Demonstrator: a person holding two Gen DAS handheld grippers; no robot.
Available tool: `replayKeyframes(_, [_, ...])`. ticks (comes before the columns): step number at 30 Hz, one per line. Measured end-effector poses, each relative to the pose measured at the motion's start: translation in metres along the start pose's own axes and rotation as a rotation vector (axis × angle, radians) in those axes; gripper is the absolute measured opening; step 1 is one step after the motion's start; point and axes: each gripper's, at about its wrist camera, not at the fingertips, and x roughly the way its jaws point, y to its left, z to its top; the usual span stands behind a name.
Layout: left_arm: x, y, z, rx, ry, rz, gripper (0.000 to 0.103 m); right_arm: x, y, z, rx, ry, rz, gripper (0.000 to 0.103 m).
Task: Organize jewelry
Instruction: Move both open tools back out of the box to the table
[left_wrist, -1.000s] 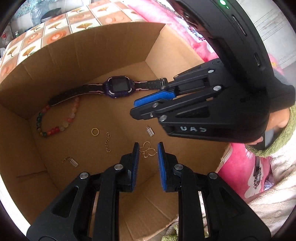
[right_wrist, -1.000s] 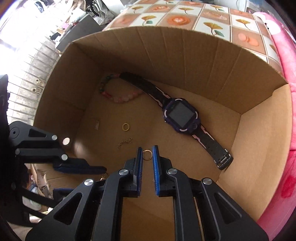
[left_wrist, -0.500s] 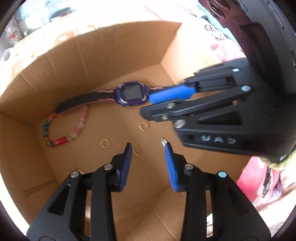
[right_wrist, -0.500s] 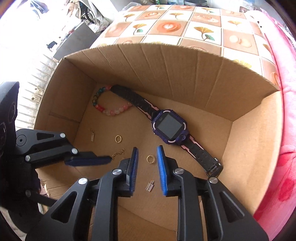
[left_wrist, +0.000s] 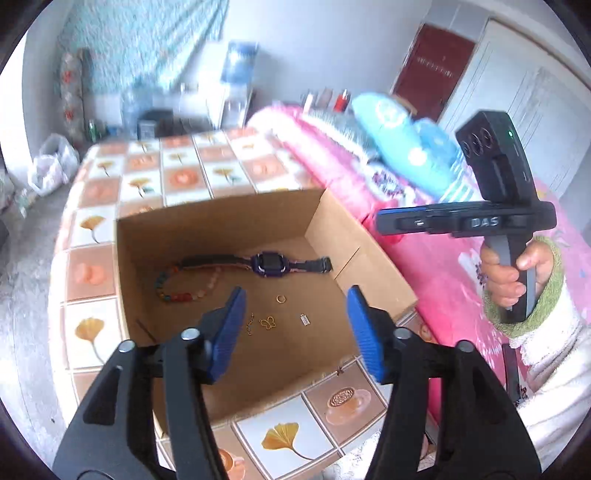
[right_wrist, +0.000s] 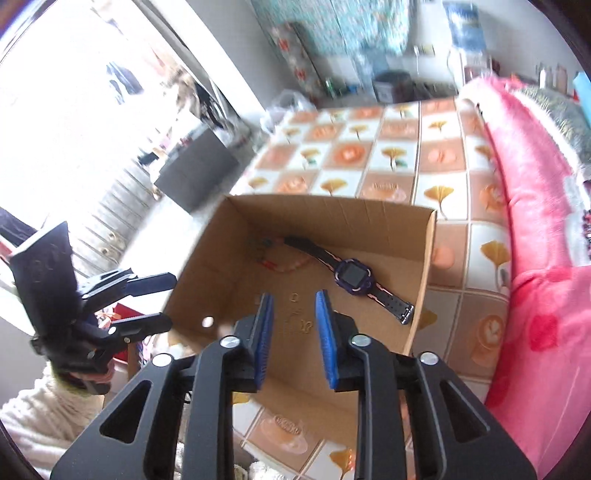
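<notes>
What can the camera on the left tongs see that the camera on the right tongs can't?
Only the left camera shows the bare hand gripping the right tongs' handle, a dark red door, and a small silver clasp in the box. Only the right camera shows the bright window and the left tongs from the side, opening with nothing between them. Both show the cardboard box on the patterned tablecloth, with the purple watch, bead bracelet and gold ring inside, beside a pink blanket.

A purple watch (left_wrist: 266, 263) and multicoloured bead bracelet (left_wrist: 177, 291) are being shown in a brown cardboard box (left_wrist: 221, 229). Orange-and-white ginkgo-leaf checks are being displayed by the cloth (left_wrist: 177, 177).
</notes>
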Motion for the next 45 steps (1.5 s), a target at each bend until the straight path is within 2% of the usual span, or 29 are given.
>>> replayKeyframes(2, [-0.023, -0.003, -0.022, -0.008, -0.068, -0.003, 0.068, -0.032, 0.012, -0.017, -0.033, -0.081, 0.011, 0.031])
replayKeyframes(3, [-0.028, -0.005, -0.028, -0.009, -0.086, -0.008, 0.075, -0.042, 0.018, -0.027, -0.049, -0.118, 0.005, 0.031])
replayKeyframes(5, [-0.038, -0.008, -0.05, -0.014, -0.119, -0.003, 0.082, -0.058, 0.028, -0.049, -0.069, -0.186, -0.004, 0.032])
replayKeyframes(9, [-0.046, -0.018, -0.088, -0.011, -0.131, 0.032, 0.09, -0.077, 0.036, -0.098, -0.054, -0.254, 0.049, 0.032])
replayKeyframes(11, [-0.046, -0.018, -0.101, -0.03, -0.114, 0.032, 0.091, -0.069, 0.039, -0.124, -0.038, -0.252, 0.088, 0.032])
replayKeyframes(13, [-0.038, -0.017, -0.12, -0.034, -0.065, 0.075, 0.091, -0.049, 0.04, -0.146, -0.019, -0.228, 0.112, 0.032])
replayKeyframes(15, [-0.024, -0.018, -0.136, -0.026, -0.025, 0.128, 0.091, -0.02, 0.036, -0.165, 0.019, -0.182, 0.078, 0.032])
replayKeyframes(17, [-0.014, -0.017, -0.151, -0.011, 0.013, 0.179, 0.091, 0.009, 0.033, -0.179, 0.036, -0.157, -0.011, 0.032])
replayKeyframes(20, [0.006, -0.014, -0.165, 0.029, 0.048, 0.316, 0.091, 0.048, 0.029, -0.186, 0.01, -0.124, -0.147, 0.032])
replayKeyframes(22, [0.016, -0.008, -0.17, 0.023, 0.068, 0.353, 0.091, 0.067, 0.03, -0.185, -0.015, -0.104, -0.194, 0.032])
replayKeyframes(24, [0.024, 0.001, -0.172, -0.015, 0.085, 0.349, 0.091, 0.084, 0.03, -0.181, -0.043, -0.094, -0.244, 0.032])
replayKeyframes(31, [0.039, 0.014, -0.172, -0.083, 0.102, 0.392, 0.091, 0.117, 0.02, -0.166, -0.05, -0.06, -0.323, 0.032])
replayKeyframes(38, [0.051, 0.027, -0.175, -0.141, 0.14, 0.429, 0.091, 0.127, 0.02, -0.168, -0.069, -0.043, -0.385, 0.018])
replayKeyframes(41, [0.053, 0.033, -0.175, -0.179, 0.148, 0.437, 0.091, 0.128, 0.022, -0.168, -0.073, -0.033, -0.385, 0.01])
replayKeyframes(45, [0.059, 0.035, -0.168, -0.193, 0.152, 0.454, 0.091, 0.127, 0.024, -0.17, -0.05, -0.022, -0.358, 0.007])
